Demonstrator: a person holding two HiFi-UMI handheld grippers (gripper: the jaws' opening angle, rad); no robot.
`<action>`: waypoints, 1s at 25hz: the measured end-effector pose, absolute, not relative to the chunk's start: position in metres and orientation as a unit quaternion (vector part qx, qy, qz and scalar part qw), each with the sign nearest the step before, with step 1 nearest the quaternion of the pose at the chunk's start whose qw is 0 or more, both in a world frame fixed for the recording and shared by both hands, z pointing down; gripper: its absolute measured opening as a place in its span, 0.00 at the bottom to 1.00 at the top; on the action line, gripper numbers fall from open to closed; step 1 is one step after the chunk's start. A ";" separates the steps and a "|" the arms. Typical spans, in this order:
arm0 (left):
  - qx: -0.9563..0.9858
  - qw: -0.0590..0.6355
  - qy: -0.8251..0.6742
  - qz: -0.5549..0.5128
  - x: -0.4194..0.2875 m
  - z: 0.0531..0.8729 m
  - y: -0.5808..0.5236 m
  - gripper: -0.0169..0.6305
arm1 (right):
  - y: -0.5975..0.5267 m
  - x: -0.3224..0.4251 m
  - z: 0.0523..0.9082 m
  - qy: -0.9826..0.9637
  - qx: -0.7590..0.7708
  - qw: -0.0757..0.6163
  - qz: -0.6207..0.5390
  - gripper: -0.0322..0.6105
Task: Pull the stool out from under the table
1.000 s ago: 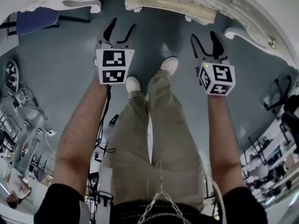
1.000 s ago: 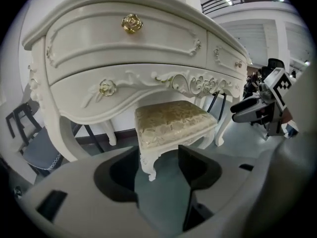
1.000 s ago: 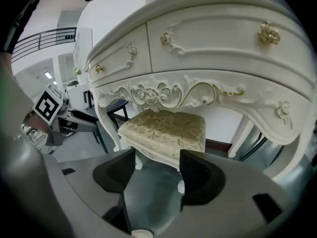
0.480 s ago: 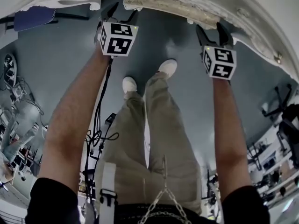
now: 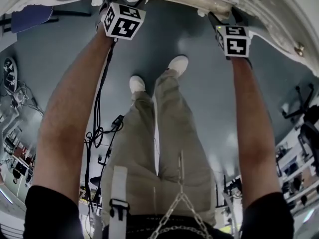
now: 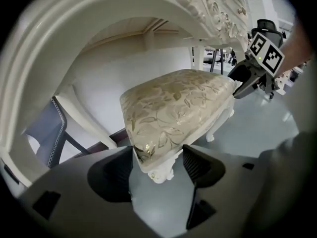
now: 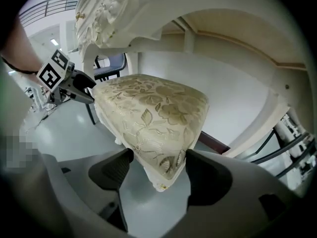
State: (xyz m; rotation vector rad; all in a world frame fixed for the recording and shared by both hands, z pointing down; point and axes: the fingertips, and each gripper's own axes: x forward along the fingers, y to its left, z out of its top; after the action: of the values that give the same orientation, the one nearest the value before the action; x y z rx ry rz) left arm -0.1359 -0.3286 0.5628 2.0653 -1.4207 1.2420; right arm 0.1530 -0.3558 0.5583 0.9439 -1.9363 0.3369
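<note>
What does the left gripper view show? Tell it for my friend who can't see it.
The left gripper, its black jaws just opened wider, straddles the near corner of a white-legged stool with a gold flowery cushion without squeezing it. The stool sits under a carved white table; the right gripper, jaws also just opened wider, straddles the far corner.

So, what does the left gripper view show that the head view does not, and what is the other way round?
Only the left gripper view: the left gripper has a corner of the stool's floral cushion between its open jaws, which have just been opening; a carved stool leg. Only the head view: the person's trousers, white shoes, floor cables. Both: the white carved table, grey floor, and the right gripper, jaws also just opening, around the stool's other corner.
</note>
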 end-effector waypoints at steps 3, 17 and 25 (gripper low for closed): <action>0.719 0.168 -0.507 0.444 -0.146 0.560 -0.328 0.50 | -0.352 0.142 0.557 -0.777 0.388 0.473 0.147 0.55; 0.691 0.207 -0.491 0.489 -0.145 0.584 -0.317 0.49 | -0.339 0.144 0.555 -0.759 0.417 0.477 0.149 0.55; 0.681 0.187 -0.480 0.521 -0.150 0.583 -0.275 0.48 | -0.302 0.141 0.555 -0.750 0.421 0.487 0.155 0.55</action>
State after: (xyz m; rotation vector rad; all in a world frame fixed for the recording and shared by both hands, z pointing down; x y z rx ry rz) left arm -0.1505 -0.2748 0.5831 1.9160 -1.3517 1.4669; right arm 0.1405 -0.3018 0.5551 1.0245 -1.8234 0.3779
